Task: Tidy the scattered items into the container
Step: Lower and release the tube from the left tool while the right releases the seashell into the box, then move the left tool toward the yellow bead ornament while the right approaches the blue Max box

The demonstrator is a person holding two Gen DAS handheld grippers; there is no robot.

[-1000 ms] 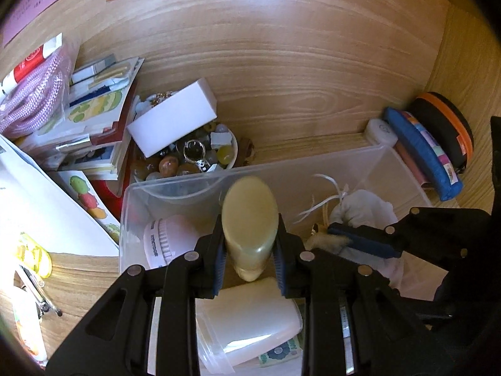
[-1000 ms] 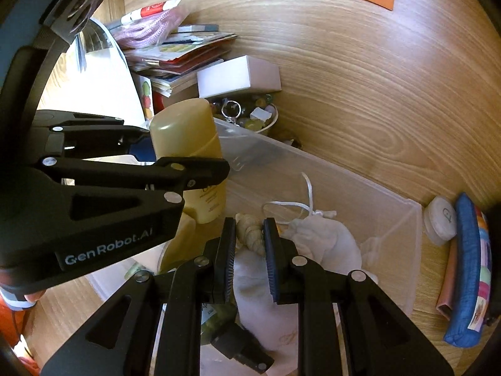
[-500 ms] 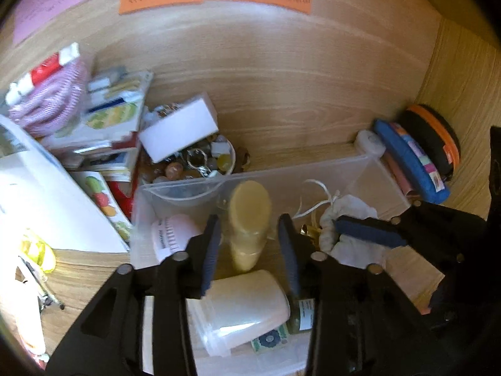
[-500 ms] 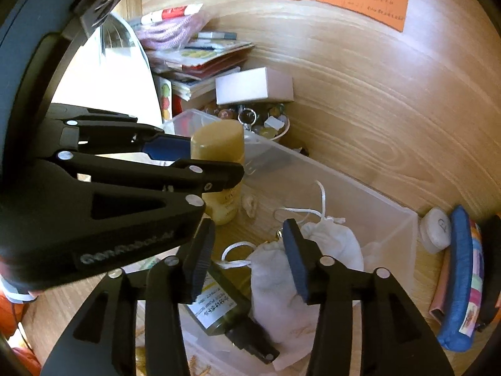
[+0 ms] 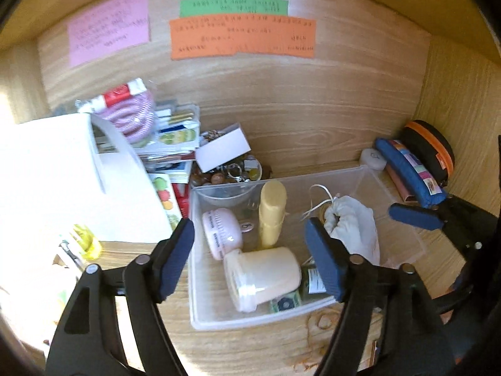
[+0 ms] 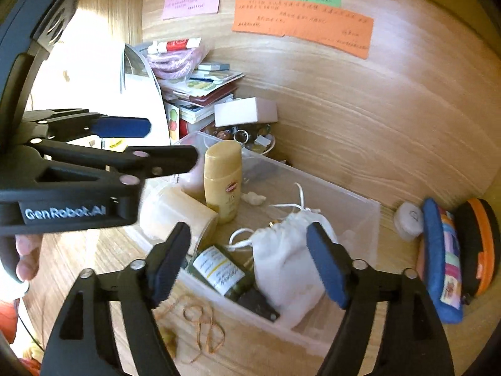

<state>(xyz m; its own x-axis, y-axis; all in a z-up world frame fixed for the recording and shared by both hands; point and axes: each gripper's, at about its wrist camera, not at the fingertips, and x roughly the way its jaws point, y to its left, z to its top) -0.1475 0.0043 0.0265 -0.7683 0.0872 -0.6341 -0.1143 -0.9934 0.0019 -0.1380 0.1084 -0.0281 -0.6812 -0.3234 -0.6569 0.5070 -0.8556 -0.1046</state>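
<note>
The clear plastic container [image 5: 244, 321] holds an upright yellow bottle [image 5: 271, 213], a pink round brush [image 5: 220, 232], a cream jar [image 5: 263, 277] on its side, a green bottle [image 6: 222, 271] and a white drawstring pouch [image 5: 353, 225]. My left gripper [image 5: 250, 258] hangs above the container's near side. Its jaws are opening and grip nothing. My right gripper [image 6: 249, 263] hovers over the pouch [image 6: 281, 257] and the green bottle. Its jaws are also opening, and their pads touch nothing. The yellow bottle [image 6: 223, 181] stands free against the far wall [image 6: 344, 200].
Loose rubber bands [image 6: 200, 322] lie on the desk in front of the container. A blue pencil case [image 5: 410, 172] and a black-and-orange case [image 5: 432, 150] sit at the right. A bead bowl [image 5: 231, 172], white box [image 5: 224, 150] and book stack [image 5: 175, 144] crowd the back left.
Both grippers have opened and drawn back and up. The left let go of the yellow bottle, which now stands in the container. The right released the pouch's top.
</note>
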